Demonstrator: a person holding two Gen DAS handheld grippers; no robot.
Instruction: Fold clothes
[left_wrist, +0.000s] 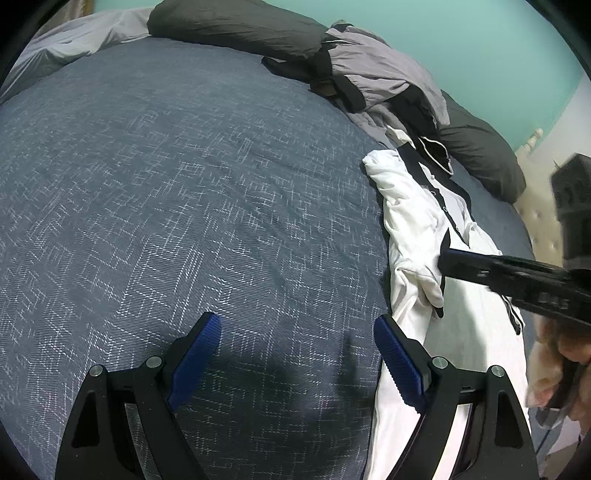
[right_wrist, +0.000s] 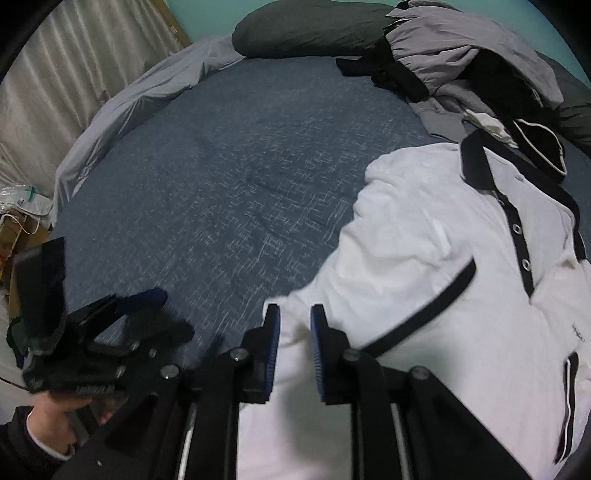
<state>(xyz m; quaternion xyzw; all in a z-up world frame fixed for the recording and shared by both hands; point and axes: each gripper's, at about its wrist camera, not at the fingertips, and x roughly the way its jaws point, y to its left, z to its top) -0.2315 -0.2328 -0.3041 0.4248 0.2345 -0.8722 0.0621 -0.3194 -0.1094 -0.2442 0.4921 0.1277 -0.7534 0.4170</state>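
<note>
Both grippers hold nothing: left gripper (left_wrist: 297, 354) gapes wide, right gripper (right_wrist: 294, 325) fingers stand slightly parted, seemingly just off the cloth. We judge the white polo shirt (right_wrist: 424, 258) light, limp and best pinched at a hem or shoulder seam.

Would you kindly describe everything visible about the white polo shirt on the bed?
The white polo shirt looks like soft knit, with a black collar, a black button placket and black piping. It lies front up and rumpled on the blue patterned bedspread, one sleeve bunched, collar towards the grey jacket. The right hand-held gripper stands narrowly open over its near edge.
</note>
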